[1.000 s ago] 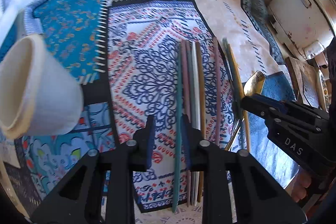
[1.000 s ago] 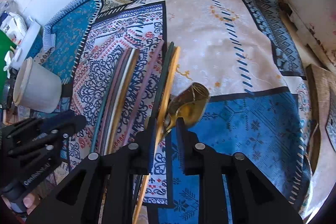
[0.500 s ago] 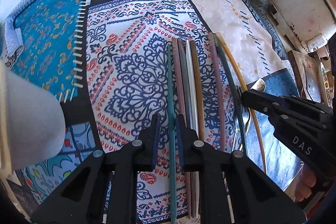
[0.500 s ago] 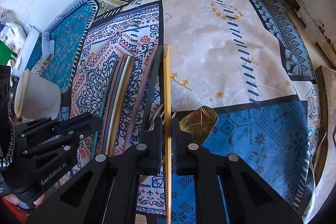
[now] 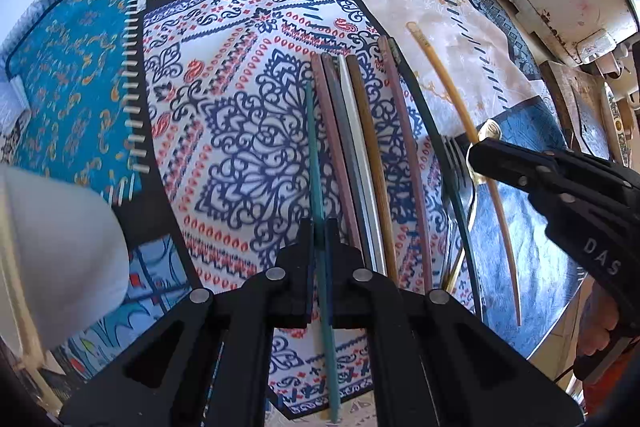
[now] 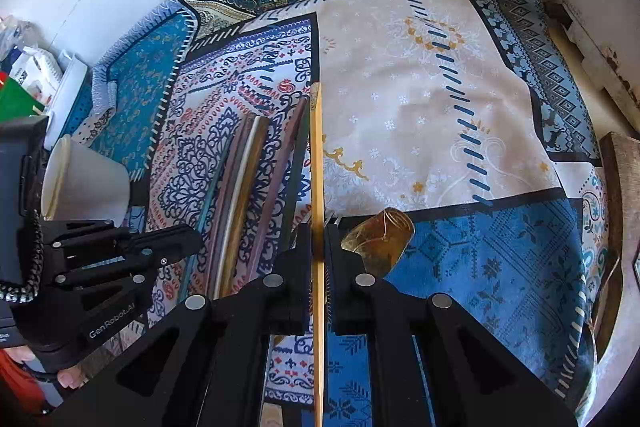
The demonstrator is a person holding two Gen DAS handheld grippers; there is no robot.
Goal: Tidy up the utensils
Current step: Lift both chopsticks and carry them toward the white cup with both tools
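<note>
Chopsticks: a row of coloured sticks (image 5: 360,155) lies side by side on the patterned cloth (image 5: 240,131) covering the bench.
Teal chopstick (image 5: 316,187): leftmost of the row, running between the fingers of the left tongs (image 5: 319,267).
Left tongs: pressed together on the teal chopstick, pinching it near its lower half.
Yellow chopstick (image 6: 317,187): apart from the row on its right side, pointing away from the camera.
Right tongs (image 6: 319,259): pinching the yellow chopstick between both fingers.
Gold spoon (image 6: 380,239): on the blue part of the cloth, just right of the right tongs.
Fork (image 5: 454,155): tines showing beside the dark chopstick.
White cup (image 6: 86,183): lying on its side, left of the row.
</note>
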